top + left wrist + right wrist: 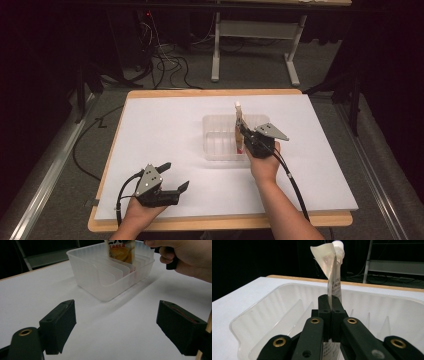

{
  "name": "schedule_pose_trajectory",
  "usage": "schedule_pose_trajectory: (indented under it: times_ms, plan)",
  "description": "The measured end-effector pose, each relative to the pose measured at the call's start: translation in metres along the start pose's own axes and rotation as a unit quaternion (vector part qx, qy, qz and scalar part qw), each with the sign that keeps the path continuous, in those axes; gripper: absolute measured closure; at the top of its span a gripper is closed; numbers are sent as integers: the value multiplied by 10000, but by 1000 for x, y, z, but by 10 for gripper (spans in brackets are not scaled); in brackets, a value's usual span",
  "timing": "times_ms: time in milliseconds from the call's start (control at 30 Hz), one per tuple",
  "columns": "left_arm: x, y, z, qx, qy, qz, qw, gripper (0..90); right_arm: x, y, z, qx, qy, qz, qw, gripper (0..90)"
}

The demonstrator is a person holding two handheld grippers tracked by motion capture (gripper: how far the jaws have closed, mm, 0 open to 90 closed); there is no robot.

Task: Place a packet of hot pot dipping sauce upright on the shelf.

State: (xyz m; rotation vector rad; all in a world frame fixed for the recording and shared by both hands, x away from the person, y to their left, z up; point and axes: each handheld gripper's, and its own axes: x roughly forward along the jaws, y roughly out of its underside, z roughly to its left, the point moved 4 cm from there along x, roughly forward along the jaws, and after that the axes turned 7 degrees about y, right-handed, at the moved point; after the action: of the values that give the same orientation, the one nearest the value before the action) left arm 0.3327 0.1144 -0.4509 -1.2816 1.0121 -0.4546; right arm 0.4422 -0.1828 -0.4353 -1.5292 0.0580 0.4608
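- We work at a table (150, 130) covered with a white sheet, its wooden edge showing along the near and far sides; dark floor, loose cables and the legs of another table lie beyond it.
- Past the middle of the sheet stands a clear plastic bin (216, 137), rectangular, with thin upright dividers that split its inside into narrow slots; in the left gripper view the same bin (100, 282) rises ahead of our idle jaws, and in the right gripper view its near wall (262, 315) curves just under the gripper.
- Our right gripper (242, 132) reaches over the bin's right part, our hand behind it above the near rim. Its jaws are pressed together on a spouted pouch (333, 272), pinching it by its thin edge.
- The pouch (238, 122) stands upright, its lower end down inside the bin among the right-hand slots and its white cap at the top, above the rim. In the left gripper view its printed orange face (121, 251) shows over the dividers. Which slot it sits in we cannot tell.
- Our left gripper (172, 177) rests low near the front left of the sheet, well apart from the bin, its jaws spread wide with nothing between them.
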Motion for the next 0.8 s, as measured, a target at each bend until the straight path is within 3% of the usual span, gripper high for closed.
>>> schedule_pose_trajectory:
  times_ms: [800]
  plan:
    - [2, 1, -2, 29, 45, 44, 10000, 164, -16, 15, 6, -205, -135, 124, 9996, 868]
